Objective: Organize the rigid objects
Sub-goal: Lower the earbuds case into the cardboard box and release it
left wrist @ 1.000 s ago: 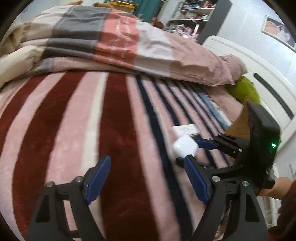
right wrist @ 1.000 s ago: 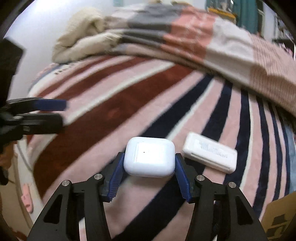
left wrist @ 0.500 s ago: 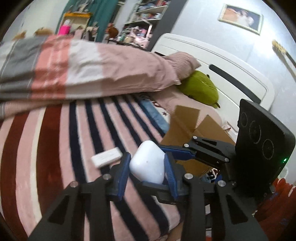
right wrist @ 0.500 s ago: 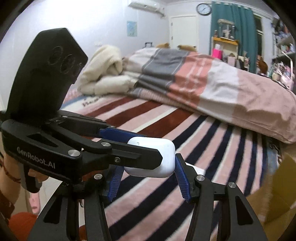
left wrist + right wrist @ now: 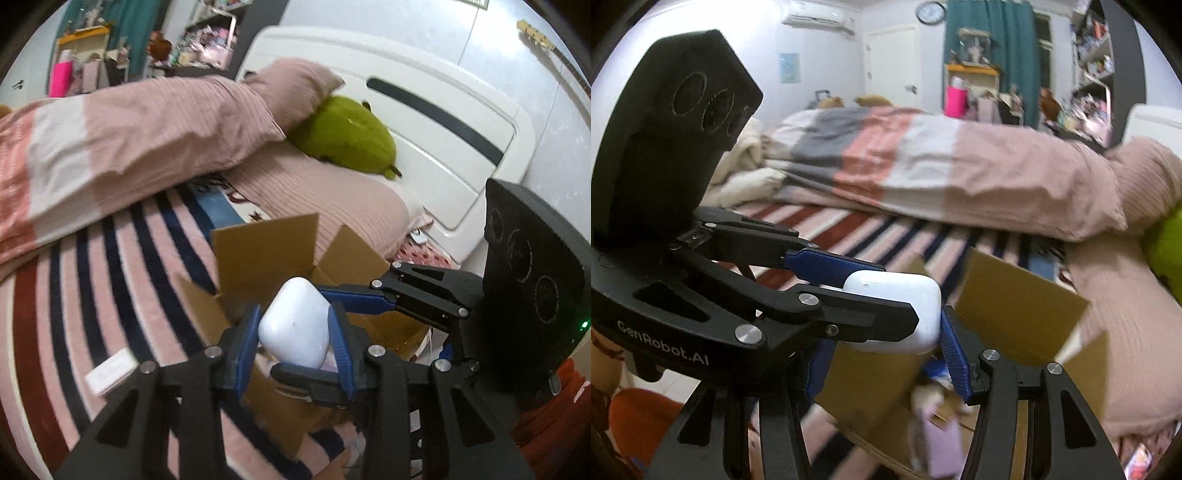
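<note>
Left wrist view, items by size, each placed against the cardboard box:

- Striped blanket (image 5: 110, 280): spread under the box, running out to its left.
- Folded quilt (image 5: 122, 136): heaped on the blanket beyond the box.
- Green plush toy (image 5: 347, 136): beyond the box, against the white headboard (image 5: 443, 147).
- Cardboard box (image 5: 266, 251): flaps up, top open; in the right wrist view (image 5: 1015, 306) small mixed items show inside, too blurred to name.
- Your left gripper (image 5: 293, 334): over the box opening, blue pads pinching the white case from both sides.
- Your right gripper (image 5: 882, 332): also over the box opening, meeting the left one crosswise. One blue pad touches the case; the other is hidden behind the left gripper, so you cannot tell whether it is clamped.
- White case (image 5: 295, 325): small and rounded, held in the air above the box opening.
- White flat box (image 5: 110, 374): lying on the blanket just left of the cardboard box.
</note>
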Action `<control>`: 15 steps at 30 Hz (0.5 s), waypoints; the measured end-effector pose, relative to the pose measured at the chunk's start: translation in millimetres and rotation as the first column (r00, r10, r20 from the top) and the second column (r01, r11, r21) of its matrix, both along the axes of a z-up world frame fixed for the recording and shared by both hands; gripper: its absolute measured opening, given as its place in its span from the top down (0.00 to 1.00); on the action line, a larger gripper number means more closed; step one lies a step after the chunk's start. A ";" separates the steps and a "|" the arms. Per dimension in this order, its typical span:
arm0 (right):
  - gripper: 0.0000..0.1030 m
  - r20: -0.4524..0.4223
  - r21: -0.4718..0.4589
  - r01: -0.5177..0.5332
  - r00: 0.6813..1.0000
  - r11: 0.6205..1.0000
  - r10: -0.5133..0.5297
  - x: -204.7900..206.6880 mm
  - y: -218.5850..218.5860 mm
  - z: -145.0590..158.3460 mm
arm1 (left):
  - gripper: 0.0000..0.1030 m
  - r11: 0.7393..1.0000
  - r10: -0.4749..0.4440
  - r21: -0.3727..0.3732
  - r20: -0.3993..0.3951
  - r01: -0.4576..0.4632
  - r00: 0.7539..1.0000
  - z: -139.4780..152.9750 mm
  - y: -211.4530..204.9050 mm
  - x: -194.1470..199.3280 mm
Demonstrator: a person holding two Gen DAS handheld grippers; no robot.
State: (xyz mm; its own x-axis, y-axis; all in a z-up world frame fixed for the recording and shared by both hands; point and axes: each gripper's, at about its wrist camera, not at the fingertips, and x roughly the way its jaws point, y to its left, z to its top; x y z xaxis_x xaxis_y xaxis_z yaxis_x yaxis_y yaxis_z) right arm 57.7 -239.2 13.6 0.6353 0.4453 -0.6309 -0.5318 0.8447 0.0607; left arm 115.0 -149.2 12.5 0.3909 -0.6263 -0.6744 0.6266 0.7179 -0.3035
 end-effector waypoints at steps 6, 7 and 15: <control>0.52 -0.074 -0.080 0.044 0.996 0.996 -0.050 13.1 -20.1 -12.6 | 0.56 0.998 -0.022 0.055 -0.031 0.024 0.999 -9.3 -24.6 11.5; 0.51 -0.087 -0.093 0.050 0.994 0.994 -0.058 14.3 -21.9 -15.8 | 0.50 0.998 -0.016 0.055 -0.026 0.018 1.000 -9.0 -23.5 11.8; 0.36 -0.111 -0.095 0.061 0.991 0.994 -0.072 12.7 -27.0 -21.3 | 0.35 0.996 0.070 0.053 0.032 -0.072 0.997 2.2 13.4 5.7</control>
State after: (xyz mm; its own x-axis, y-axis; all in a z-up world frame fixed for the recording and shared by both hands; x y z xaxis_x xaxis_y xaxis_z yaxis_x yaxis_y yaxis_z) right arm 70.4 -266.2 -7.7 0.5835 0.3418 -0.7367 -0.4681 0.8828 0.0389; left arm 120.7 -135.8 14.7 0.4541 -0.5591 -0.6937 0.5815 0.7759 -0.2446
